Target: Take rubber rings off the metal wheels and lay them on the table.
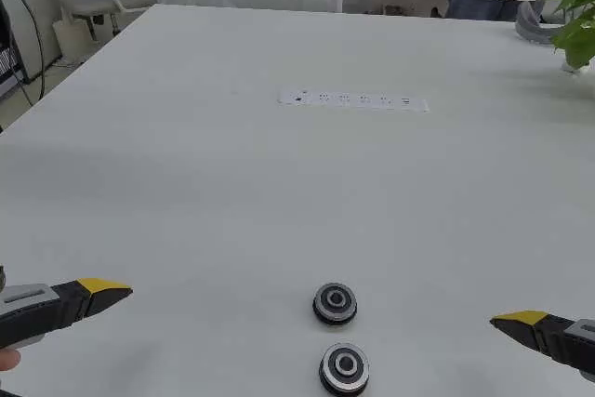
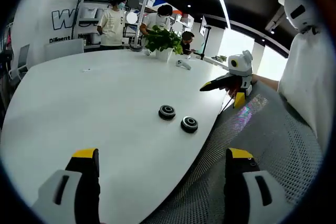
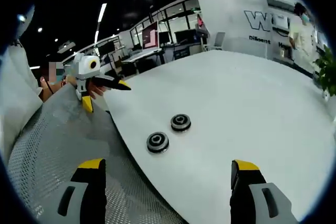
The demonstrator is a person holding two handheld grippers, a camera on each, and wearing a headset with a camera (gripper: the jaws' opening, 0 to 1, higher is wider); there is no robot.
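Left gripper [image 2: 161, 153] and right gripper [image 3: 168, 164] each hold their yellow-tipped jaws spread wide with nothing between them. They sit at the near edge of the white table [image 1: 186, 183], well short of the power strip [image 1: 353, 99], one off to its left and one to its right. Two metal wheels lie flat on the person's side of that strip, about level with its middle: the far wheel [image 1: 335, 303] and, just apart, the near wheel [image 1: 345, 367], each with a black rubber ring [image 1: 323, 375] on it.
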